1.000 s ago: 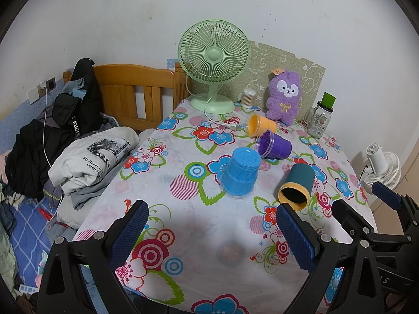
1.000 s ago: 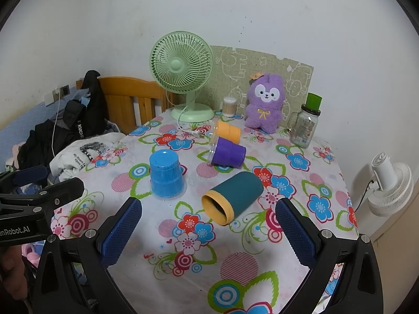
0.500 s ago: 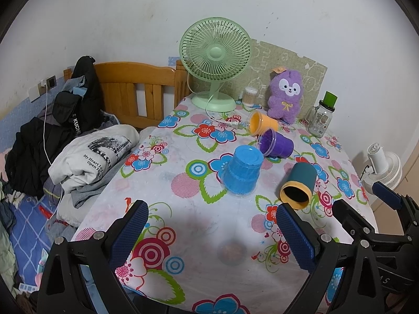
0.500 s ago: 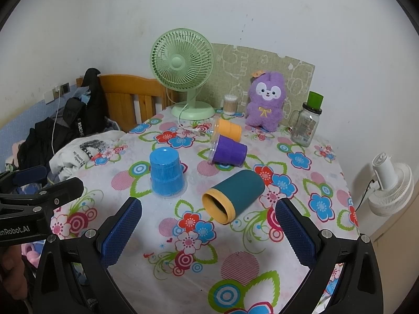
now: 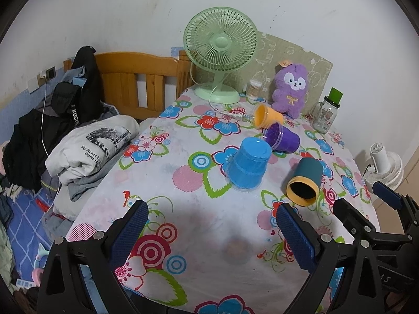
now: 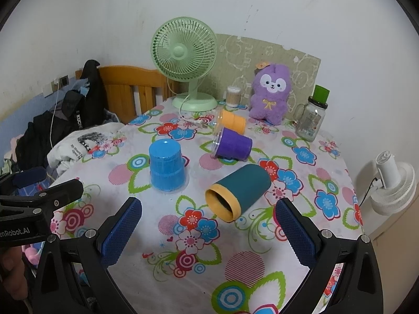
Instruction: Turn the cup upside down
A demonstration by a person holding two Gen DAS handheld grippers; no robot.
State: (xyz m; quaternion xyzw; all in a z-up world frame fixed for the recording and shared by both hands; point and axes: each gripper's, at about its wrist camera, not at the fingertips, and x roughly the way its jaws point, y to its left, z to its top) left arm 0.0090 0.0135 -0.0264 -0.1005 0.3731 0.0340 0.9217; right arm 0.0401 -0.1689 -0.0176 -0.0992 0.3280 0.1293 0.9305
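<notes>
A blue cup (image 5: 248, 163) (image 6: 166, 163) stands upside down on the floral tablecloth. A teal cup with a yellow rim (image 5: 305, 181) (image 6: 237, 192) lies on its side, mouth toward me. A purple cup (image 5: 282, 138) (image 6: 233, 145) and an orange cup (image 5: 267, 116) (image 6: 231, 121) lie on their sides behind it. My left gripper (image 5: 212, 231) is open and empty above the table's near edge. My right gripper (image 6: 209, 231) is open and empty just short of the teal cup; it also shows in the left wrist view (image 5: 366, 209).
A green desk fan (image 6: 184, 60), a purple plush toy (image 6: 271, 93), a glass jar with a green lid (image 6: 313, 116) and a small jar of swabs (image 6: 233, 95) stand along the back edge. Folded clothes (image 5: 89, 146) lie on the bed at left. A white fan (image 6: 392, 185) stands right of the table.
Both grippers have drifted slightly forward toward the cups and stay open. The cups have not moved.
</notes>
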